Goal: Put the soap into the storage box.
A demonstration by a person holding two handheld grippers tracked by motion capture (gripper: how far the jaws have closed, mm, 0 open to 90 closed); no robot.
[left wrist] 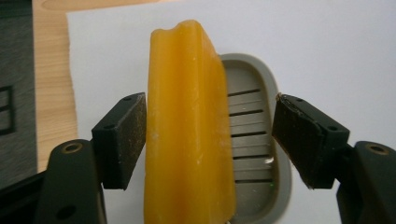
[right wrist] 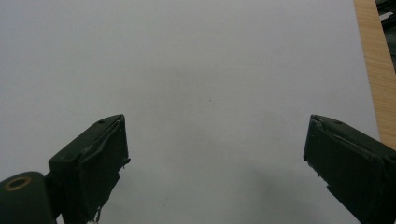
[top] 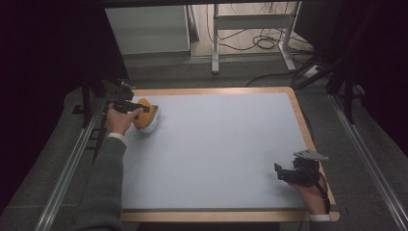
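Pale blue matting covers the surface [top: 216, 154], wood-edged. At its far left corner an orange soap bar [left wrist: 187, 130] is seen standing on edge in a grey slatted soap dish [left wrist: 254, 140], its long axis running away between the left gripper [left wrist: 210, 135] fingers (spread, the left pad alongside it, the right pad clear). The right gripper [right wrist: 215, 158] is held open, well apart, near the right edge.

Surroundings of the work surface

A pale blue mat [top: 216, 149] covers the wood-edged table [top: 300, 115]. Metal rails [top: 67, 168] run along both sides over grey floor. Beyond the far edge stand a white cabinet [top: 146, 30] and a white metal frame [top: 250, 21], with dark cables [top: 264, 42] lying loose beneath it.
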